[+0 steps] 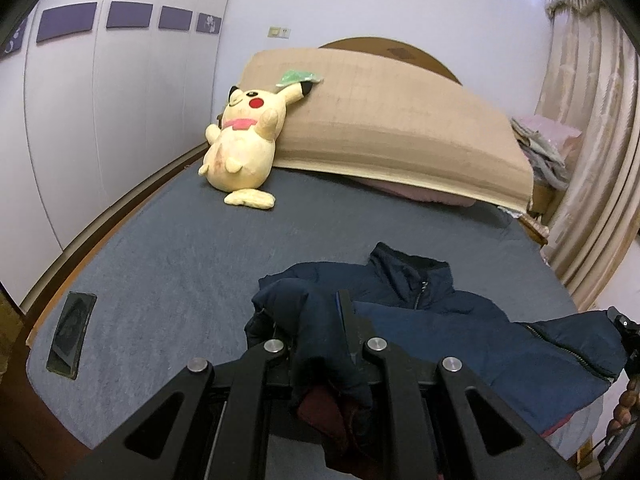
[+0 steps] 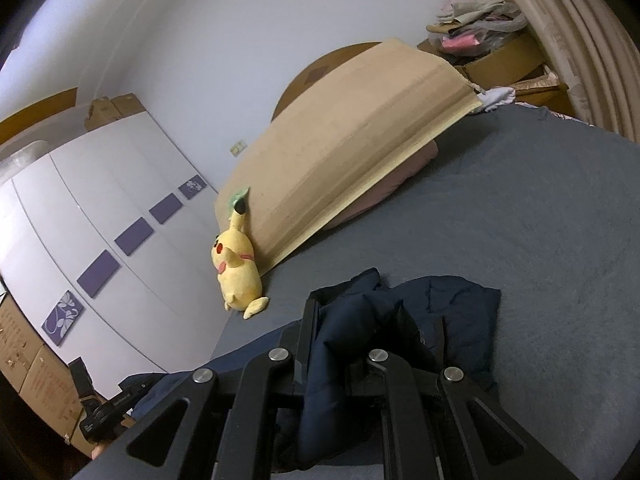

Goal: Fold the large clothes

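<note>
A large navy padded jacket (image 1: 460, 320) with a zipped collar lies on the grey bed sheet (image 1: 180, 248), its far half spread out to the right. My left gripper (image 1: 320, 320) is shut on a bunched fold of the jacket, and dark red lining hangs below the fingers. In the right wrist view my right gripper (image 2: 372, 320) is shut on another bunch of the navy jacket (image 2: 460, 308), which drapes down between its fingers. The other gripper's body (image 2: 108, 412) shows at the lower left there.
A yellow plush toy (image 1: 244, 140) leans on a tan mat (image 1: 380, 120) at the headboard. A black phone (image 1: 72, 332) lies near the bed's left corner. White wardrobe doors (image 2: 100, 240) stand left, curtains (image 1: 592, 140) right, and stacked cloths (image 2: 472, 20) by the headboard.
</note>
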### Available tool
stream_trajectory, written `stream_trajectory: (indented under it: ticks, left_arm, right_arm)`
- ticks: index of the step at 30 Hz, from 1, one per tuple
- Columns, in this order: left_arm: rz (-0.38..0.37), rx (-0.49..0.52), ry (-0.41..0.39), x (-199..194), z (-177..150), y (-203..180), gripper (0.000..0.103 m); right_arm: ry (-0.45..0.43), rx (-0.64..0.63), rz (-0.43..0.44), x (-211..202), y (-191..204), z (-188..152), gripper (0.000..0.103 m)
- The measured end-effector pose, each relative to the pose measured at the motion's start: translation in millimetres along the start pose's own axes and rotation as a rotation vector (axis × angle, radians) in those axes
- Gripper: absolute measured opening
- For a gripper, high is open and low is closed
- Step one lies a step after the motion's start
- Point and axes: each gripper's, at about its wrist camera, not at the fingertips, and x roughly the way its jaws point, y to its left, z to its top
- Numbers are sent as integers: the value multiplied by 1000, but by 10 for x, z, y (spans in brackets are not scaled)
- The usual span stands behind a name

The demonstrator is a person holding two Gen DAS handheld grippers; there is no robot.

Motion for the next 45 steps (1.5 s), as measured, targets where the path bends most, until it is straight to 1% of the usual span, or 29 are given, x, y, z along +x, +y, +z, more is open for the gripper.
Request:
stream_trajectory:
  ticks: [14, 24, 37, 45]
  left_arm:
    - [42, 17, 70, 468, 86, -21, 11]
    - [54, 15, 111, 730, 148, -10, 11]
    - [64, 29, 144, 984, 197, -17, 11]
    - [68, 26, 176, 1232, 234, -30, 11]
  right_arm:
    - [28, 24, -39, 389, -114, 85, 10]
    - [49, 35, -76, 616, -161, 147, 10]
    - [66, 45, -100, 813, -224, 171, 10]
    - [92, 64, -116, 1028, -339, 212, 10]
